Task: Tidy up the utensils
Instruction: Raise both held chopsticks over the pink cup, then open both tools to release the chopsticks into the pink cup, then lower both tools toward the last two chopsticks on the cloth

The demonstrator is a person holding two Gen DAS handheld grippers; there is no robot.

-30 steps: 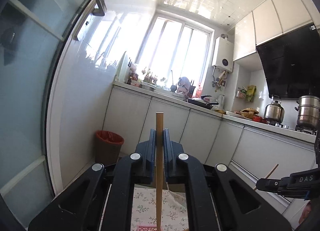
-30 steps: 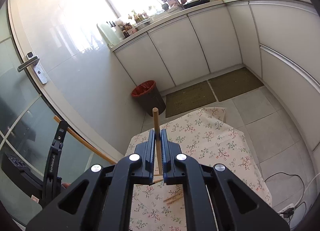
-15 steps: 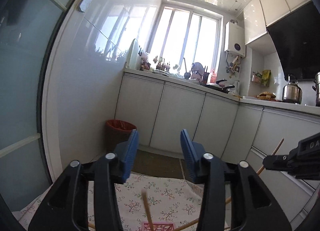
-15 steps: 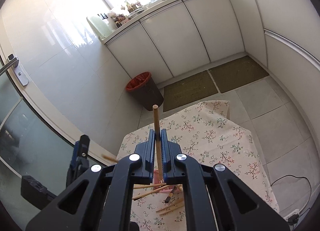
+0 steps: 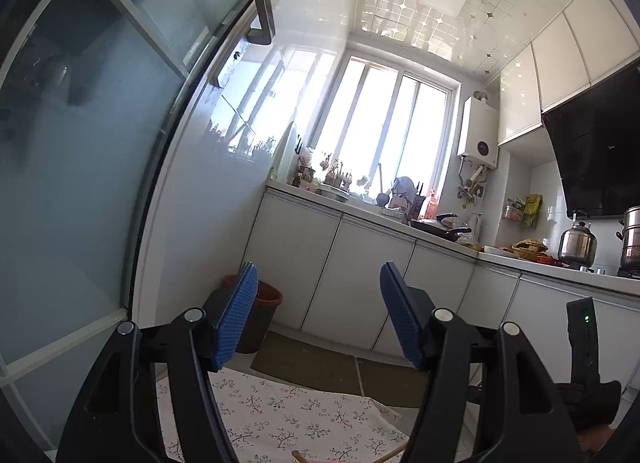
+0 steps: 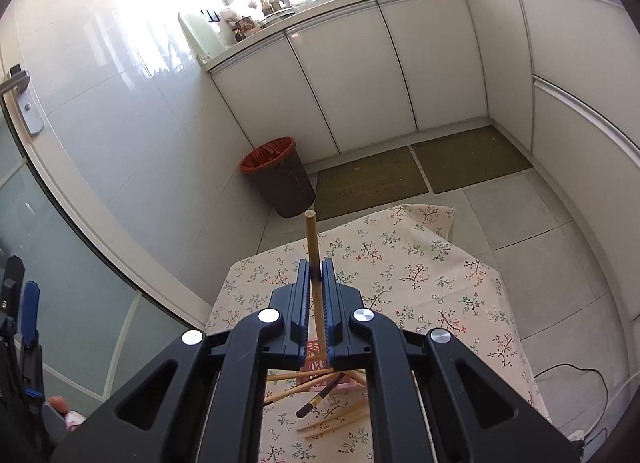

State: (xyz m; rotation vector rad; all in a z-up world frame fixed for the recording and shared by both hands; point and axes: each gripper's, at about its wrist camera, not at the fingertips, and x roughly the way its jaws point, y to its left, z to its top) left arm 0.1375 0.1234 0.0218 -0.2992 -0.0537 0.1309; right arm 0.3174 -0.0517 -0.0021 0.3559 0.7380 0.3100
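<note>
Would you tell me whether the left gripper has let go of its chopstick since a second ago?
Yes. The left gripper has just been opening; nothing is between its jaws now, and the red-lined bin shows beyond them.

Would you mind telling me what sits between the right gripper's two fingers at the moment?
A single wooden chopstick stands upright between the right gripper's fingers, above the floral tablecloth; the right wrist view shows it.

Chopsticks (image 6: 332,419) lie scattered on the table (image 6: 440,283); behind it, mats (image 6: 372,179) cover the floor, a bin (image 6: 280,179) to their left.
</note>
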